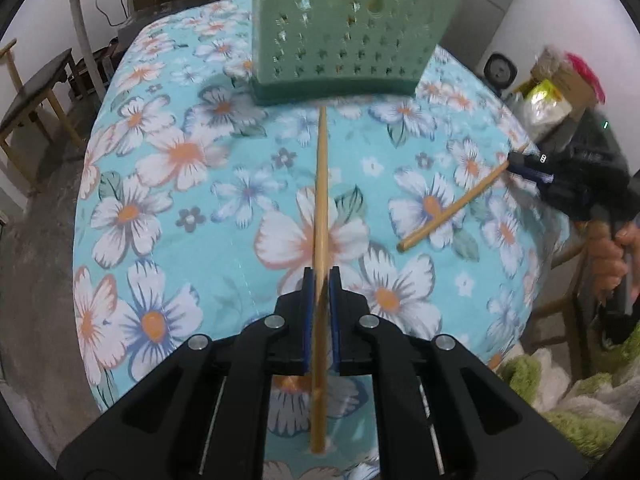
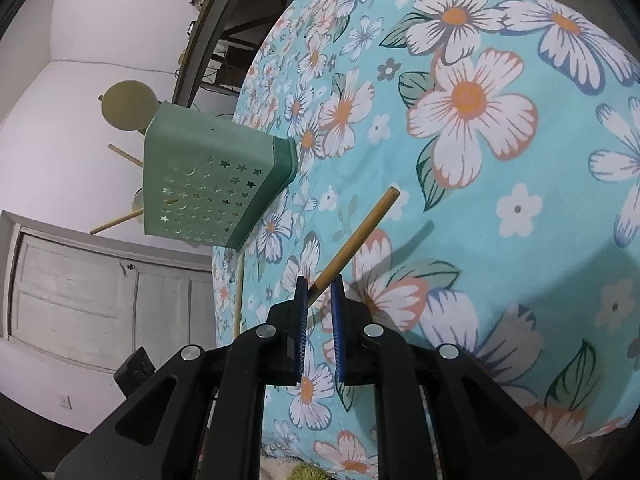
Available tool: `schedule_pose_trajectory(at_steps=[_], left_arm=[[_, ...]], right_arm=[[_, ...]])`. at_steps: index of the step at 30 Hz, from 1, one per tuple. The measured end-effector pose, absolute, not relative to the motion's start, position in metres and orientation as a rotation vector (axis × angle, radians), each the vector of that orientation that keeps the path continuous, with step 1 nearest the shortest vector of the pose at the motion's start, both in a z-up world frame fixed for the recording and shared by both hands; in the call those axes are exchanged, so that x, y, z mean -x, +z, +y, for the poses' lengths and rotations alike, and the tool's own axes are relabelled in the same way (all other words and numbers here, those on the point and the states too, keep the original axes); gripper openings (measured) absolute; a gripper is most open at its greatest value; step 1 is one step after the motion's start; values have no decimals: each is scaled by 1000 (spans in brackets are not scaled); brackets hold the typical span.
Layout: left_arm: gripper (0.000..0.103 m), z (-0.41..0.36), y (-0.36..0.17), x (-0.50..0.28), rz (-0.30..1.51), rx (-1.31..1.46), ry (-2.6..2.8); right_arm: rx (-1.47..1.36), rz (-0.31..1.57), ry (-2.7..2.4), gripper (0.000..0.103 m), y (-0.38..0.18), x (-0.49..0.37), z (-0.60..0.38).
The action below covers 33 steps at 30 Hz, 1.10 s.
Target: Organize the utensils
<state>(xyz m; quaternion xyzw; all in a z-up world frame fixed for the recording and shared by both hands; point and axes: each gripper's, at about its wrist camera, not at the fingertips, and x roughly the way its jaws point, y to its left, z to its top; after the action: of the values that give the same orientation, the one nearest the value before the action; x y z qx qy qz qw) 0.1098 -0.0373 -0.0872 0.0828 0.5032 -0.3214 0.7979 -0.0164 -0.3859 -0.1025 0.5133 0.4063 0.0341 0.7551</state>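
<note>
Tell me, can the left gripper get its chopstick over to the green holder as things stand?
Probably yes. The left gripper is shut on its chopstick, whose tip already points at the green holder, with only bare floral cloth between. The right gripper and its chopstick sit off to the side.

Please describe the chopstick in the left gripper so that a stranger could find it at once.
On the flowered cloth, below the green perforated holder, a long chopstick points at the holder. Unlike the other chopstick, slanting at the right, the left gripper clamps this one.
</note>
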Motion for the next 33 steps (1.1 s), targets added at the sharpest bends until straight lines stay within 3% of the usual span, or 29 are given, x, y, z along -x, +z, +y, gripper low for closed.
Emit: schedule_pose_trajectory(at_steps=[1, 3, 17, 22, 33], left_arm=[[17, -39, -85, -112, 1069, -168, -696], [20, -46, -80, -118, 1045, -162, -705], [20, -121, -94, -172, 997, -278, -640], [19, -130, -99, -177, 984, -290, -614], [19, -136, -101, -181, 987, -275, -601]], right_arm=[[-1121, 888, 72, 12, -103, 16, -386], [-1122, 891, 65, 12, -104, 14, -387], [-1129, 923, 4, 15, -108, 12, -391], [-1152, 904, -43, 22, -107, 14, -401], [-1177, 862, -135, 25, -109, 3, -413]])
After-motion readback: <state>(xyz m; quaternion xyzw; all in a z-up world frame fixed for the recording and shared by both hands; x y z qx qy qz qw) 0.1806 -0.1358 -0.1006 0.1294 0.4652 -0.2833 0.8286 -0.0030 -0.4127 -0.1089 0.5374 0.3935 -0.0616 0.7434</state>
